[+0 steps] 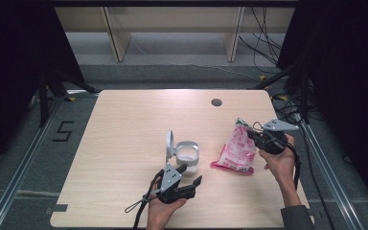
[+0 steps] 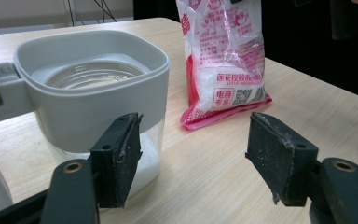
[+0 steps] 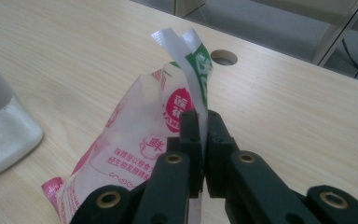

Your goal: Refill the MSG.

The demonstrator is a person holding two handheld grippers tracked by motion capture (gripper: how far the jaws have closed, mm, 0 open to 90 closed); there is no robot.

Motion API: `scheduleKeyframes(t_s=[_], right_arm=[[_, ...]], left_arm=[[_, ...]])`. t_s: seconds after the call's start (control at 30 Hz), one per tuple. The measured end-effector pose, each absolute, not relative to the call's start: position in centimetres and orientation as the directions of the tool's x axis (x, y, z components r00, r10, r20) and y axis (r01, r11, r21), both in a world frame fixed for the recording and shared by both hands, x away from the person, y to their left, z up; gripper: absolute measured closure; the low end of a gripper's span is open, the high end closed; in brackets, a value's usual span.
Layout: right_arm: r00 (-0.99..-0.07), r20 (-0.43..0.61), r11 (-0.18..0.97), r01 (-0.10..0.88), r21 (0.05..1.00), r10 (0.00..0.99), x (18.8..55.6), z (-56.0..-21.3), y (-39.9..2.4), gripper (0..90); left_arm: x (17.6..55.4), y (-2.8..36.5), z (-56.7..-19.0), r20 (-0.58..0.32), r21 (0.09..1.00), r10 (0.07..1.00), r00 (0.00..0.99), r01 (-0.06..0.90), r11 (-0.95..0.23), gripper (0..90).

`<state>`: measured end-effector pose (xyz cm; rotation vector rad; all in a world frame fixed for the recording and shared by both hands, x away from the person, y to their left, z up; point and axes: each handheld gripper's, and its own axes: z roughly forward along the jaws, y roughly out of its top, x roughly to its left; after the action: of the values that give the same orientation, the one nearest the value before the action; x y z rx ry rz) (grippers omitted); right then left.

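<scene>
Firmly on the bag's (image 3: 135,140) top edge, right tool (image 3: 199,122).

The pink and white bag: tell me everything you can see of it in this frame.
The pink and white bag is a thin plastic pouch, clear in places, printed with pink-red characters, a QR code and a green patch near its top. White granules fill its lower part. Its bottom edge rests on the table, right of the white container and apart from it. It leans upright because the right hand-held gripper is shut on its flattened top edge, which sticks up above the jaws.
</scene>
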<state>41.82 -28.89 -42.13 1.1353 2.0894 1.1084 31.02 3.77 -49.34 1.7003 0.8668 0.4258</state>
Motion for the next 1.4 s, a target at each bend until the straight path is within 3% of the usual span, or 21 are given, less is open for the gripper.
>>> scheduleKeyframes(t_s=[0.1,0.2,0.37,0.53,0.77,1.03,1.07,1.13,1.4], right_arm=[[-0.507,-0.065,0.311,0.418,0.854,0.86,42.2,-42.5,-29.1,87.6],[-0.482,-0.006,0.269,0.478,0.836,0.876,42.1,-42.7,-28.9,87.6],[-0.466,0.011,0.246,0.486,0.839,0.885,42.6,-43.1,-28.9,87.5],[-0.465,-0.01,0.256,0.47,0.845,0.885,42.9,-43.5,-29.3,85.9],[-0.43,0.09,0.169,0.527,0.833,0.898,42.8,-44.3,-29.5,84.5],[-0.442,0.083,0.176,0.512,0.841,0.893,43.2,-44.7,-29.9,83.0],[-0.413,0.126,0.134,0.546,0.827,0.902,42.9,-44.7,-29.6,82.5],[-0.43,0.094,0.162,0.52,0.839,0.898,43.2,-44.8,-29.9,81.3],[-0.407,0.122,0.133,0.545,0.828,0.905,43.1,-45.2,-30.1,71.6]], left_arm=[[31.0,3.9,-49.2,-0.151,0.942,0.729,0.667,0.321,-0.099,34.1],[30.9,4.4,-49.0,-0.151,0.944,0.73,0.666,0.316,-0.094,34.2],[30.9,5.2,-48.7,-0.138,0.943,0.745,0.653,0.317,-0.104,34.1],[30.9,5.9,-48.6,-0.134,0.941,0.754,0.643,0.322,-0.107,34.1],[31.0,6.6,-48.3,-0.139,0.941,0.755,0.641,0.323,-0.1,33.7],[31.3,7.2,-48.4,-0.135,0.938,0.76,0.636,0.329,-0.109,33.7],[31.4,7.3,-48.4,-0.131,0.935,0.762,0.635,0.335,-0.118,33.7],[31.2,7.6,-48.4,-0.133,0.934,0.768,0.627,0.338,-0.114,33.7],[31.3,8.4,-48.3,-0.111,0.937,0.772,0.625,0.325,-0.128,34.6]])
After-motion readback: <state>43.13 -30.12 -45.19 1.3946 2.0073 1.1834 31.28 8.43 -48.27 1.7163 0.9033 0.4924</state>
